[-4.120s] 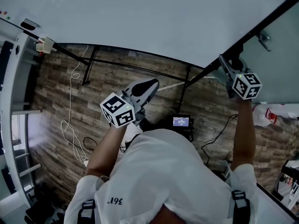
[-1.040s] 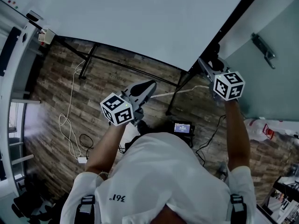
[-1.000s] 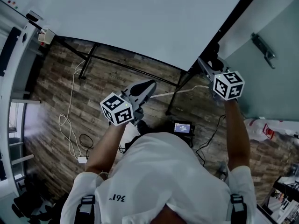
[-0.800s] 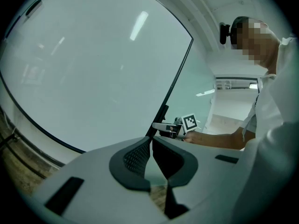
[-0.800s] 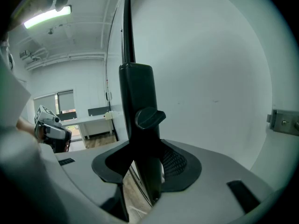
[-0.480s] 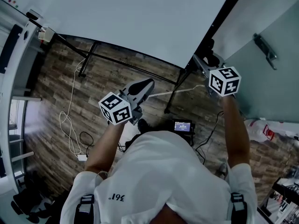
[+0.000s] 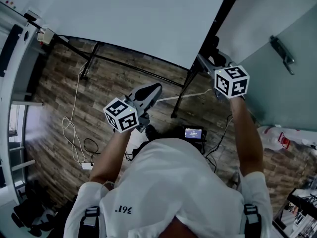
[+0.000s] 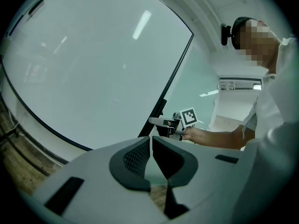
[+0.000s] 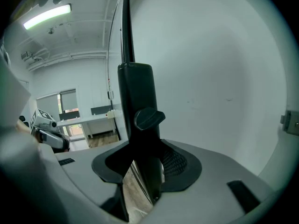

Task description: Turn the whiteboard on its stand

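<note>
The whiteboard [image 7: 138, 14] fills the top of the head view, and its black edge post [image 7: 220, 24] runs down to my right gripper [image 7: 205, 66]. In the right gripper view the post [image 9: 138, 101], with its clamp knob [image 9: 148, 118], stands between the pads of the right gripper [image 9: 140, 167], which is shut on it. My left gripper [image 7: 156, 89] hangs lower, in front of the person's chest, shut and empty, touching nothing. From the left gripper [image 8: 151, 141] I see the whiteboard [image 8: 93, 69] face and the right gripper [image 8: 168, 122] at its edge.
The stand's black legs and crossbar [image 7: 133, 66] rest on the wood floor. A white cable [image 7: 74, 113] loops at the left, and a small lit screen [image 7: 193, 132] sits near the person's feet. A grey door with a handle [image 7: 281, 48] is at the right.
My right gripper has moved left and slightly up with the post, and the board's right edge has swung with it, standing steeper in the head view. The left gripper has barely moved.
</note>
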The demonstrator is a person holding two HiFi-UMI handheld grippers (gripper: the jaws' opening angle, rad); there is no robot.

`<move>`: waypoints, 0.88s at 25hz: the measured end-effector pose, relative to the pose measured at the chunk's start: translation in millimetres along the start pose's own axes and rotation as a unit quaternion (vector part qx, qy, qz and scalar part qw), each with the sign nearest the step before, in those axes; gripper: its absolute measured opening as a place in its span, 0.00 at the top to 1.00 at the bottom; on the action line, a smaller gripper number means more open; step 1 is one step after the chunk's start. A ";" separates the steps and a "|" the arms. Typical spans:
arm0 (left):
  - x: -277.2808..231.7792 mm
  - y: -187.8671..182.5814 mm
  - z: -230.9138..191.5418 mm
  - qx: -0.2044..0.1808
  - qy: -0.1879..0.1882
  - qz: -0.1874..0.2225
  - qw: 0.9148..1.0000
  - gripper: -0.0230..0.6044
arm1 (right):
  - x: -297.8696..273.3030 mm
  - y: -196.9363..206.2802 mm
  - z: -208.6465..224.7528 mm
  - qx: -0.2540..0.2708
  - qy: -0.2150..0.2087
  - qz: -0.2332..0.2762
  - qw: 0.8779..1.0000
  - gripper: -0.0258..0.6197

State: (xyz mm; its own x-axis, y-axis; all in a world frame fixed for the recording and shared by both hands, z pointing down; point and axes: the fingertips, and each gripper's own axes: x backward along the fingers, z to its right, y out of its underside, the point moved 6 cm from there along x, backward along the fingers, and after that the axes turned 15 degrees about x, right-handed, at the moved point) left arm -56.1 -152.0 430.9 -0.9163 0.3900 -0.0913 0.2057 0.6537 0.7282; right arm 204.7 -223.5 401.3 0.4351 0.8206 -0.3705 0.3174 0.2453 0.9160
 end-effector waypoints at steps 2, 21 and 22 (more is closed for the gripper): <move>0.2 0.2 -0.6 0.001 -0.001 0.000 1.000 0.95 | -2.9 -1.5 -1.4 0.000 -0.001 0.000 1.000 0.67; 5.8 -3.2 -11.7 0.010 -0.013 0.010 1.000 0.95 | -31.7 -17.0 -15.1 0.005 -0.014 0.007 1.000 0.67; 6.6 -3.1 -12.2 0.010 -0.014 0.010 1.000 0.95 | -33.2 -17.0 -15.9 0.005 -0.015 0.007 1.000 0.67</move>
State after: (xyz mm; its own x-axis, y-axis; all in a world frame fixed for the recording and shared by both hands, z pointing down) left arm -67.0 -159.4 436.4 -0.9016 0.4216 -0.0962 0.2316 0.6586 0.7159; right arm 171.5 -246.7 400.4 0.4644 0.8084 -0.3617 0.3194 0.2280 0.9198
